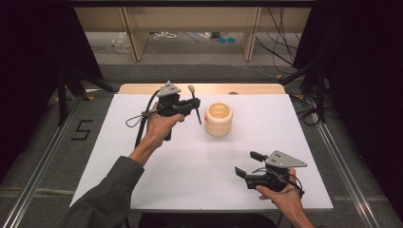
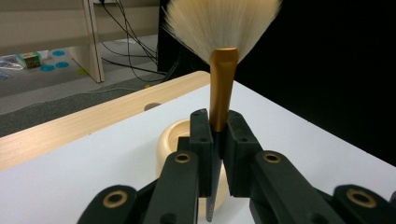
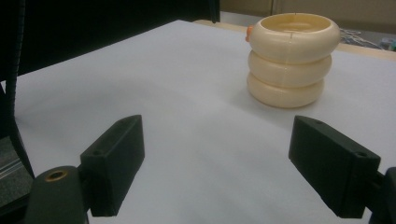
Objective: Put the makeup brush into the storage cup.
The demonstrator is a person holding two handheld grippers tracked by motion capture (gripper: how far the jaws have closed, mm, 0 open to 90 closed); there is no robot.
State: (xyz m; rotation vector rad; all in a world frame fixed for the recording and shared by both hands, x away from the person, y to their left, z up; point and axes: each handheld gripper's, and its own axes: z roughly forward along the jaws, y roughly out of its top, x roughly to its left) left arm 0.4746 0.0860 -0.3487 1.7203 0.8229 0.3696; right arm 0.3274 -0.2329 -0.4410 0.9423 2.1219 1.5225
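My left gripper [image 1: 192,107] hangs above the white table [image 1: 157,180], just left of a cream ribbed cup [image 1: 218,119]. It is shut on a makeup brush [image 1: 194,103] with a gold ferrule and pale bristles, held upright with the bristles up. In the left gripper view my left gripper [image 2: 215,140] clamps the brush [image 2: 220,79] on its dark handle below the ferrule, with the cup [image 2: 173,142] behind and below. My right gripper [image 1: 247,164] rests near the table's front right, open and empty. In the right gripper view, my right gripper [image 3: 224,158] faces the cup [image 3: 290,58], well short of it.
A wooden strip [image 1: 142,88] runs along the table's far edge. Wooden shelf legs [image 1: 135,38] and cables [image 1: 280,52] lie on the floor beyond. Dark curtains [image 1: 33,47] flank both sides. Metal rails [image 1: 337,161] run beside the table.
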